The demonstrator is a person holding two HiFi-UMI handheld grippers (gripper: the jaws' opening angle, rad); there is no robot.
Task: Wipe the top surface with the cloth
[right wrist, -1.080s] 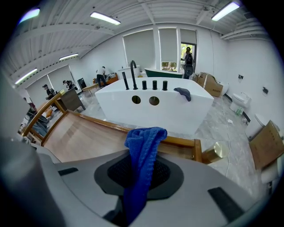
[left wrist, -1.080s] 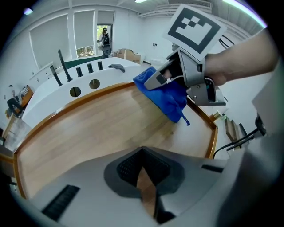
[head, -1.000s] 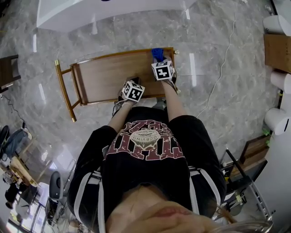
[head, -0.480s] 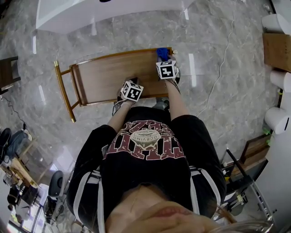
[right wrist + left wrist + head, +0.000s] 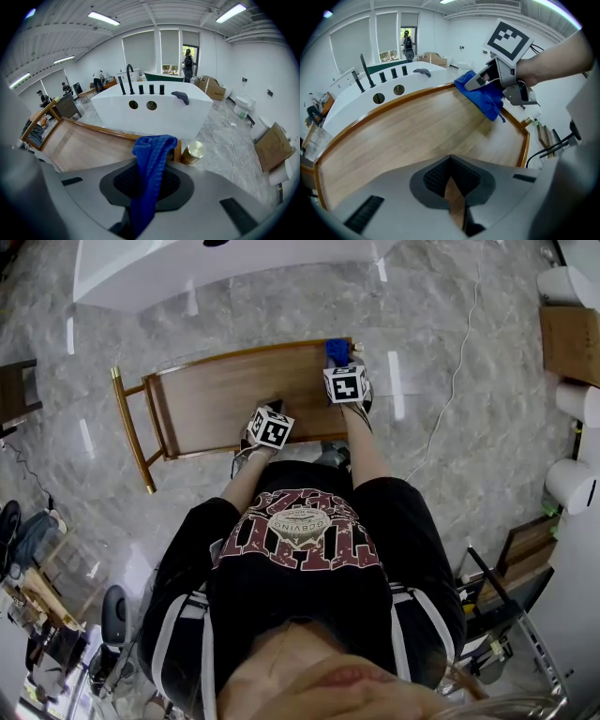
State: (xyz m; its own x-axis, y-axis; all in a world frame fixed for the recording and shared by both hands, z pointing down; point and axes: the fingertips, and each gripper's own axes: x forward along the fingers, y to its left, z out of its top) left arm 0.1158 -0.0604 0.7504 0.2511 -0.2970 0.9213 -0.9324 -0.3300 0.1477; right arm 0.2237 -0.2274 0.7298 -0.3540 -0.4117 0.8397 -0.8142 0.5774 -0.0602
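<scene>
The wooden top surface (image 5: 225,395) of a gold-framed cart lies in front of me, with a raised rim around it. My right gripper (image 5: 336,360) is shut on a blue cloth (image 5: 334,349) at the top's far right corner. In the right gripper view the cloth (image 5: 151,154) hangs out from between the jaws, over the rim. The left gripper view shows that cloth (image 5: 488,99) draped below the right gripper (image 5: 482,82) onto the wood (image 5: 403,136). My left gripper (image 5: 273,409) hovers over the near edge, its jaws (image 5: 452,187) shut on nothing.
A white counter (image 5: 154,110) with black taps stands beyond the cart. A gold post cap (image 5: 193,151) marks the cart's corner. A white cable (image 5: 459,371) runs over the marble floor at the right, near a cardboard box (image 5: 570,343). People stand far off.
My right gripper has slid the blue cloth a little to the right, toward the far right corner. The left gripper has barely moved.
</scene>
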